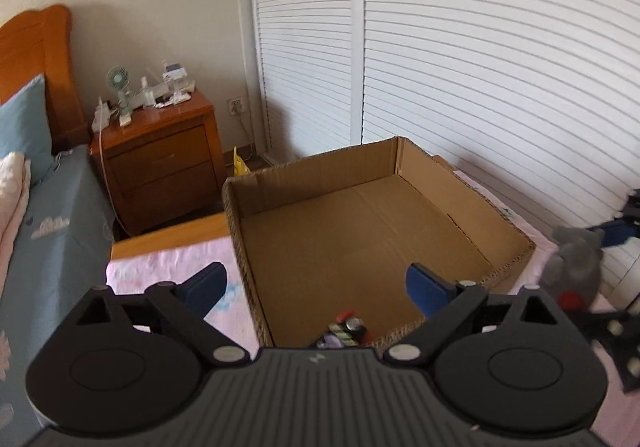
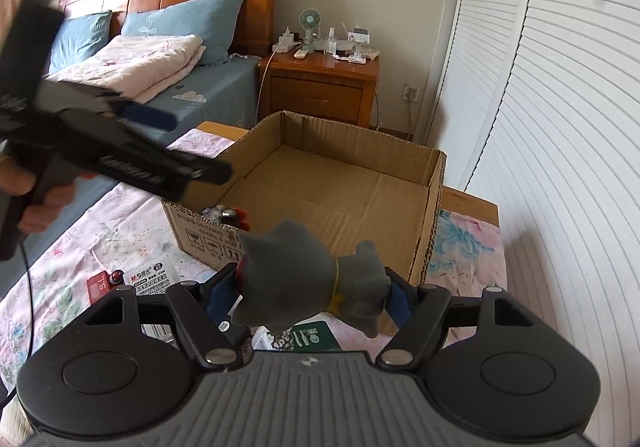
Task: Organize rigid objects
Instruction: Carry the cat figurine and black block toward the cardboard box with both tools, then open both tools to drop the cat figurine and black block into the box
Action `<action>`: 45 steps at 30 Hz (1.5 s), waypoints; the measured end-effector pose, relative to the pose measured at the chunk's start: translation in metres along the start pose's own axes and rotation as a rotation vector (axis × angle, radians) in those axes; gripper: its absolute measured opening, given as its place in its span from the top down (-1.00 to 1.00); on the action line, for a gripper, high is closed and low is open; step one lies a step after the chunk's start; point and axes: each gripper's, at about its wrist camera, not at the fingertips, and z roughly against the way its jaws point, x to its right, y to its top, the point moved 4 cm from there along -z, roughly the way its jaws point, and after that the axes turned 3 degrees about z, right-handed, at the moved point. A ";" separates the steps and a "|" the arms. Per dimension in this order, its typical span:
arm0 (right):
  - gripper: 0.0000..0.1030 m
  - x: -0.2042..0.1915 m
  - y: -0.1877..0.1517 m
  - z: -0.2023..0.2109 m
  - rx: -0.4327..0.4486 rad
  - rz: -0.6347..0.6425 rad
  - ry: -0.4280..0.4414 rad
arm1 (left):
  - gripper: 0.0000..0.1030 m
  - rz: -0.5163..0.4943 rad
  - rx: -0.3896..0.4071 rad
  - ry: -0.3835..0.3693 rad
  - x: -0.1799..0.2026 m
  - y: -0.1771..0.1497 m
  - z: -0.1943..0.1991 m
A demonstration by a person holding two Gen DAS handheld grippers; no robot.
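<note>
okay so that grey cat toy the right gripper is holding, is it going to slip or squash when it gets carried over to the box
The grey cat figure looks matte and rubbery, so it probably grips well rather than slipping. The right gripper has its jaws shut on the body, which shows no obvious denting, so it is likely fairly firm. Its lumpy shape with ears and limbs suggests it may tip over when set down in the cardboard box.
</note>
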 end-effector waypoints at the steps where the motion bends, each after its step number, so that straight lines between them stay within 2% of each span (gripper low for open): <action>1: -0.51 0.000 0.001 -0.001 -0.002 -0.001 0.000 | -0.92 0.009 -0.007 0.005 -0.001 -0.004 0.005; 5: -0.52 0.000 0.008 -0.007 -0.003 -0.005 0.012 | -0.95 0.036 -0.041 0.006 -0.002 -0.025 0.026; 9: -0.52 0.001 0.021 -0.018 -0.006 -0.019 0.014 | -0.95 0.021 -0.063 0.070 0.001 -0.050 0.044; 13: -0.52 0.004 0.037 -0.035 -0.018 -0.028 0.007 | -0.95 0.012 -0.052 0.109 0.004 -0.072 0.065; 21: -0.54 0.007 0.069 -0.078 -0.043 -0.065 -0.030 | -0.95 0.035 0.004 0.101 0.002 -0.092 0.093; 22: -0.63 0.008 0.073 -0.081 -0.032 -0.075 -0.038 | -0.95 0.035 0.009 0.095 0.001 -0.093 0.094; 23: -0.83 0.010 0.076 -0.083 -0.022 -0.087 -0.052 | -0.95 0.038 0.009 0.090 0.000 -0.094 0.095; 24: -0.94 0.011 0.078 -0.085 -0.015 -0.097 -0.071 | -0.95 0.043 0.007 0.087 -0.001 -0.096 0.094; 26: -1.00 0.013 0.081 -0.083 0.004 -0.124 -0.091 | -0.95 0.050 0.001 0.082 -0.003 -0.098 0.094; 28: -1.00 0.013 0.079 -0.080 -0.006 -0.138 -0.077 | -0.95 0.054 0.004 0.083 -0.004 -0.100 0.095; 33: -1.00 0.006 0.063 -0.069 -0.041 -0.120 -0.112 | -0.95 0.046 -0.004 0.063 0.000 -0.106 0.095; 45: -1.00 -0.001 -0.025 -0.051 -0.152 -0.295 -0.160 | -0.95 0.028 -0.052 0.039 0.008 -0.130 0.103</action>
